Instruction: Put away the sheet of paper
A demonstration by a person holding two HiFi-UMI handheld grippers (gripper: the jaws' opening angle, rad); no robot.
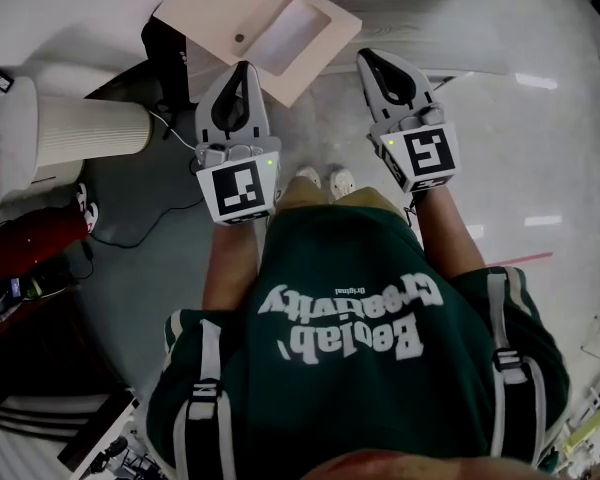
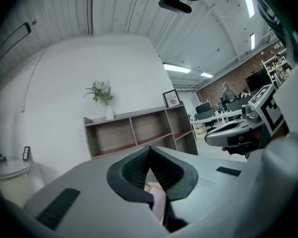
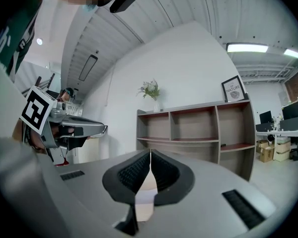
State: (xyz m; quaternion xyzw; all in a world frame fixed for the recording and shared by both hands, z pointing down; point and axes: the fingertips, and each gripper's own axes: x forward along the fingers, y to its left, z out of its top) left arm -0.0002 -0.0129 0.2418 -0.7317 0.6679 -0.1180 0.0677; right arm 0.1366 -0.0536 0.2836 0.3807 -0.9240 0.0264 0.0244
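Pale pink sheet of paper [image 1: 220,8] is held in the air in front of the person, pinched by both grippers. The left gripper [image 1: 245,68] is closed on it, and a strip of pink is seen between its ribbed black pads [image 2: 134,170]. The right gripper [image 1: 368,58] is likewise clamped on the sheet's edge, with pale paper showing between its jaws. A glossy grey floor [image 1: 500,148] lies beneath. A white ribbed cylinder [image 1: 90,128] is seen at the left. A grey open shelf unit [image 3: 198,128] stands against the white wall, and a white vase of flowers [image 3: 151,95] and a black-framed picture [image 3: 233,89] are set on top.
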